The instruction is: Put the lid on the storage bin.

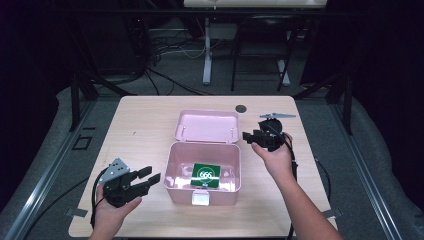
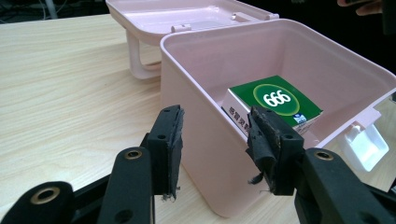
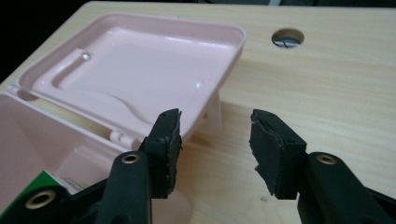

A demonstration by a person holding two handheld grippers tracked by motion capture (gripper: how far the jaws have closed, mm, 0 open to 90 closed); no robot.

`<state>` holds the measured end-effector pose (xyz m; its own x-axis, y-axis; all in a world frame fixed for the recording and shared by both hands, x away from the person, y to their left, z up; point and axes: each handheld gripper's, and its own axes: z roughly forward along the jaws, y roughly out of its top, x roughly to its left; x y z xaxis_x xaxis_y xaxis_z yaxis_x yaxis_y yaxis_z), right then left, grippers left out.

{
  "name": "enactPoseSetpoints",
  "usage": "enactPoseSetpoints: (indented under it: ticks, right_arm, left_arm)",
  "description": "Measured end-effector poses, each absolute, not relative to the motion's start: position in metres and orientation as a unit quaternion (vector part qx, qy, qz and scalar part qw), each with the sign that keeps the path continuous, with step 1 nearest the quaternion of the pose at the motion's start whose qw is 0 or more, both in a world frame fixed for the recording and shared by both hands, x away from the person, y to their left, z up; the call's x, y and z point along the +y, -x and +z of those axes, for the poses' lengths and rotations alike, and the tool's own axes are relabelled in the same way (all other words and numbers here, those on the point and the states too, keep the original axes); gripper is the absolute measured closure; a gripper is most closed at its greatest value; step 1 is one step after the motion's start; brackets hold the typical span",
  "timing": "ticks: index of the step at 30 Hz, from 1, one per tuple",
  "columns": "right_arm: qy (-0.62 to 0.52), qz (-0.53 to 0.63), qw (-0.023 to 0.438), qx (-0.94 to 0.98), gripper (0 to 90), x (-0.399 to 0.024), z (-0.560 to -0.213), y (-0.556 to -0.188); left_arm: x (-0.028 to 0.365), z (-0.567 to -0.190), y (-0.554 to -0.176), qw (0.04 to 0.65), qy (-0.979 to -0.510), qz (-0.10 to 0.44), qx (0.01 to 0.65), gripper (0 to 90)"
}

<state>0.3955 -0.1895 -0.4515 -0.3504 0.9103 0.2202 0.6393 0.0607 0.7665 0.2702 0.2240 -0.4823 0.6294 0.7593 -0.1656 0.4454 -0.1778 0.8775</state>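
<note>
A pale wooden table [image 1: 145,125] sat under bright light, a round cable hole [image 1: 241,108] near its far edge. Grey floor [image 1: 175,75] lay beyond, strewn with black cables [image 1: 165,80]. A white desk leg [image 1: 207,50] stood behind. Darkness closed both sides.

- The high view looks forward and down from above the person's side, taking in the whole pale wooden table [image 1: 145,120].
- The left gripper view sits low and close, facing the open pink plastic box [image 2: 219,154] at frame centre.
- The right gripper view sits close, facing the box's flat pink lid [image 3: 140,70] at upper left.
- All three share the box.
</note>
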Motion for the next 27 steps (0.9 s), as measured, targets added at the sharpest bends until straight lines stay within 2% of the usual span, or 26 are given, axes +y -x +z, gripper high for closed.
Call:
enactPoseSetpoints:
  ticks: [12,27]
  right_arm:
    - [-0.53,0.41,0.162,0.724,47.8,-0.173,-0.441,-0.416]
    - [-0.564,0.369,0.154,0.722,61.1,-0.167,-0.44,-0.444]
  left_arm:
    - [0.217,-0.48,-0.275,0.494,-0.761,0.156,0.39,54.1]
    - [0.205,-0.478,-0.282,0.484,-0.776,0.152,0.375,57.2]
